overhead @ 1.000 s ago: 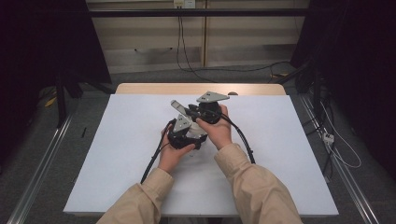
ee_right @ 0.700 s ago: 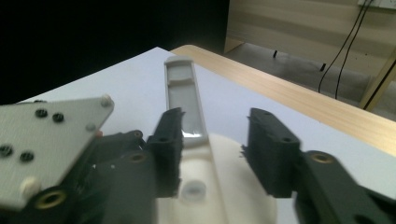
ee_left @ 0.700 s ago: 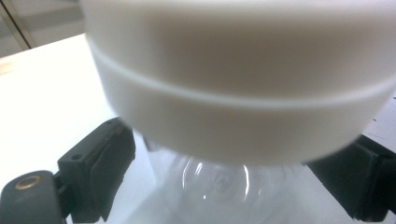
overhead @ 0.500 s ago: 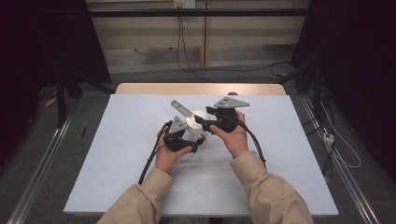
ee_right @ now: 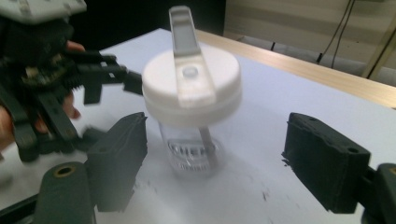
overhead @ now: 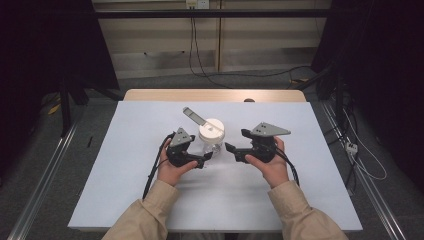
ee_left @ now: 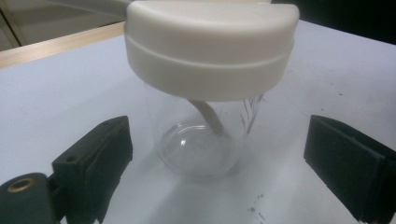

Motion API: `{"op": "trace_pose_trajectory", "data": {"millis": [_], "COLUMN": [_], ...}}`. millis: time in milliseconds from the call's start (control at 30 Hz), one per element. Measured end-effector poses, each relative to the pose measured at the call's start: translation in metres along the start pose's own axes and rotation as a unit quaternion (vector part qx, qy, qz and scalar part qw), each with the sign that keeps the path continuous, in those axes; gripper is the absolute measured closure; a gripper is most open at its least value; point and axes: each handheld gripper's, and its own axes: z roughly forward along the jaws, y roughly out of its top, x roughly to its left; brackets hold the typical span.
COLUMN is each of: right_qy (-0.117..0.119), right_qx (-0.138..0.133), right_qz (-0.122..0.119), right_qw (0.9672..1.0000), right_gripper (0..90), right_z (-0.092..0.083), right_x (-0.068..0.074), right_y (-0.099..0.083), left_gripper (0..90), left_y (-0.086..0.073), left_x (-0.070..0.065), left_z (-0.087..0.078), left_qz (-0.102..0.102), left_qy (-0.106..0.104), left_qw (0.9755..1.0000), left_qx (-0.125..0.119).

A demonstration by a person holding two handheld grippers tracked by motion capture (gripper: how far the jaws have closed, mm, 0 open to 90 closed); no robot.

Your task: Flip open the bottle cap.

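white-covered rectangular table [overhead: 300, 200]: bare margins all round | clear plastic jar with white lid [overhead: 212, 136]: upright mid-table, far from edges | left gripper [overhead: 204, 161]: jaws just opening, released, flanking jar | right gripper [overhead: 231, 150]: jaws just opening, empty, near jar

Clear glossy jar [ee_left: 201, 144], matt white lid [ee_left: 210, 42]

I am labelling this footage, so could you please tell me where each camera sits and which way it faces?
High view: above the person's side, looking forward and down on the table; both forearms, the left gripper and right gripper show.
Left gripper view: rides the left gripper, looking level at the clear jar; its own open jaws frame it.
Right gripper view: rides the right gripper, looking slightly down at the jar's white lid; its open jaws show, the other hand's gripper beyond.
All three share the jar.
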Motion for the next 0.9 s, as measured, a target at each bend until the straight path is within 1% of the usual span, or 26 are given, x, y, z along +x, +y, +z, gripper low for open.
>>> {"op": "trace_pose_trajectory", "data": {"millis": [33, 100, 167, 200, 333, 400, 500, 567, 633, 700, 800, 900], "right_qy": [-0.002, -0.003, -0.005, -0.005, -0.008, -0.011, -0.01, -0.012, -0.014, -0.016, -0.018, -0.019], "right_qx": [-0.002, -0.001, 0.001, 0.003, 0.007, 0.013, 0.013, 0.015, 0.013, 0.01, 0.012, 0.011], "right_qz": [-0.003, -0.002, 0.0, 0.0, 0.003, -0.003, 0.001, 0.004, 0.009, 0.012, 0.017, 0.019], "right_qw": [1.0, 1.0, 1.0, 1.0, 0.9999, 0.9998, 0.9999, 0.9998, 0.9998, 0.9997, 0.9996, 0.9996], "right_gripper": [20.6, 19.6, 19.1, 18.8, 17.8, 17.0, 16.5, 16.5, 16.4, 16.4, 16.1, 15.5], "right_z": [-0.003, -0.008, -0.013, -0.014, -0.022, -0.025, -0.031, -0.035, -0.039, -0.043, -0.048, -0.051], "right_x": [-0.001, -0.002, -0.003, -0.004, -0.005, -0.005, -0.005, -0.007, -0.009, -0.01, -0.011, -0.012], "right_y": [-0.004, -0.011, -0.018, -0.021, -0.031, -0.036, -0.043, -0.047, -0.051, -0.055, -0.06, -0.065], "left_gripper": [7.5, 7.0, 6.7, 6.8, 6.8, 6.8, 6.8, 6.8, 6.8, 6.8, 6.8, 6.7], "left_y": [-0.001, -0.001, -0.003, -0.004, -0.008, -0.01, -0.01, -0.011, -0.012, -0.014, -0.016, -0.017], "left_x": [-0.001, -0.001, -0.001, -0.001, 0.0, 0.0, 0.0, -0.001, -0.001, 0.0, 0.001, 0.003], "left_z": [-0.002, -0.006, -0.011, -0.013, -0.02, -0.024, -0.029, -0.032, -0.035, -0.038, -0.043, -0.048], "left_qz": [-0.005, 0.001, 0.004, 0.0, -0.006, -0.009, -0.003, -0.003, -0.005, -0.003, -0.004, -0.007], "left_qy": [-0.001, -0.005, -0.005, -0.009, -0.01, -0.012, -0.015, -0.02, -0.02, -0.019, -0.017, -0.015], "left_qw": [1.0, 1.0, 1.0, 1.0, 0.9999, 0.9999, 0.9999, 0.9998, 0.9998, 0.9998, 0.9998, 0.9999], "left_qx": [-0.001, 0.005, -0.001, -0.003, -0.001, 0.001, 0.006, 0.002, 0.001, 0.003, 0.003, -0.002]}}
